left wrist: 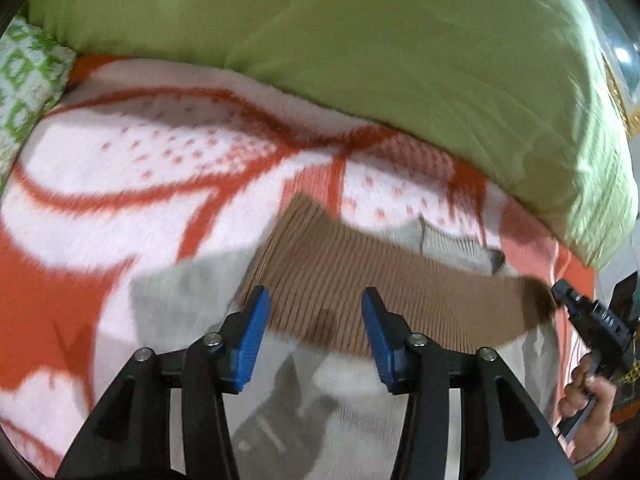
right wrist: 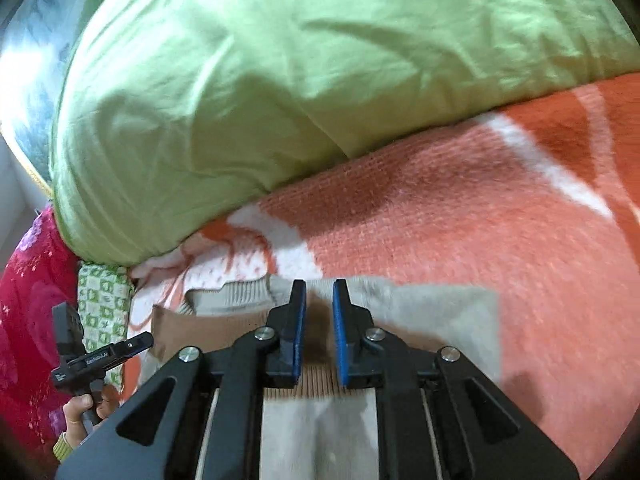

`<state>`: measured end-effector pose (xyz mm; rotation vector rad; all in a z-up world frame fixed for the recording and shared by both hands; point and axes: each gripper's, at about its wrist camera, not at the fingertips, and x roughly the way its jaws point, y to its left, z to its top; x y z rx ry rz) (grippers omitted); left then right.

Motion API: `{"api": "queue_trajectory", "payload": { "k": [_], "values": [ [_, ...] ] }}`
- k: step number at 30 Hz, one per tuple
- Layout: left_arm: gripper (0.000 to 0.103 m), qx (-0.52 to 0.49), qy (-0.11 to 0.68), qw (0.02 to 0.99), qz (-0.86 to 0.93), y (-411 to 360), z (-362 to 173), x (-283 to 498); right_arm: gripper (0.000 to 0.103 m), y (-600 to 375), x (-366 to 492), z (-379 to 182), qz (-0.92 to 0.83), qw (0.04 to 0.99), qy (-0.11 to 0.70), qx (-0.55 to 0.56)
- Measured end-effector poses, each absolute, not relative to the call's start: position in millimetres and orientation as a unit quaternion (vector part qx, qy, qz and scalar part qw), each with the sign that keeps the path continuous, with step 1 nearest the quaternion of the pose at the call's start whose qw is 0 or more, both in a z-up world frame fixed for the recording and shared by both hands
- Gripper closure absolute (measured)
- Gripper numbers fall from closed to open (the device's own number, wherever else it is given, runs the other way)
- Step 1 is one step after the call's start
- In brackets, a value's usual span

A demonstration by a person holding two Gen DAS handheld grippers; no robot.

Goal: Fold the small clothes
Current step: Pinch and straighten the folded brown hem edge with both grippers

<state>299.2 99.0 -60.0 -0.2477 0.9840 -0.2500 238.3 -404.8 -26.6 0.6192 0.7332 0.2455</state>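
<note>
Ribbed brown knit [left wrist: 360, 292] (fuzzy blanket [left wrist: 120, 168] beneath)

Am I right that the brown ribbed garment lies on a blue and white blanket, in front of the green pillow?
Not quite: the blanket is orange and white, not blue. The left wrist view shows the brown ribbed garment on it, in front of the green pillow.

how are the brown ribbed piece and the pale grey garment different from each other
The brown ribbed piece is tan with fine ridges; the pale grey garment looks smoother, though blur hides its weave. The brown ribbed piece is a narrower band lying across and on top of the pale grey garment, which spreads wider and shows on both sides of it. Both lie flat on the orange and white blanket.
</note>
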Motion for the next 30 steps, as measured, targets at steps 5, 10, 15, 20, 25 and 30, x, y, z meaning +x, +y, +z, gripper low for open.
{"api": "queue_trajectory", "payload": {
  "k": [5,10,15,20,25,30],
  "values": [
    [0.053,-0.129,0.476,0.860,-0.135,109.2,-55.1,241.1,0.055,-402.8,205.3,-16.6,0.111,0.892,0.358,0.253],
    [0.051,-0.135,0.479,0.855,-0.142,113.4,-61.3,201.7,0.054,-378.6,206.8,-19.4,0.134,0.897,0.365,0.211],
    [0.049,-0.089,0.498,0.844,-0.179,80.7,-80.1,196.5,0.054,-327.3,211.4,-34.5,0.239,0.862,0.411,0.175],
    [0.052,-0.096,0.495,0.852,-0.138,97.3,-95.3,212.7,0.067,-345.1,234.8,-67.9,0.141,0.884,0.420,0.149],
    [0.056,-0.113,0.487,0.859,-0.112,117.8,-86.8,223.1,0.103,-384.4,250.7,-74.2,0.112,0.871,0.412,0.244],
    [0.053,-0.127,0.470,0.868,-0.102,124.9,-71.1,229.7,0.096,-362.0,227.3,-53.1,0.122,0.885,0.402,0.201]
  ]
}}
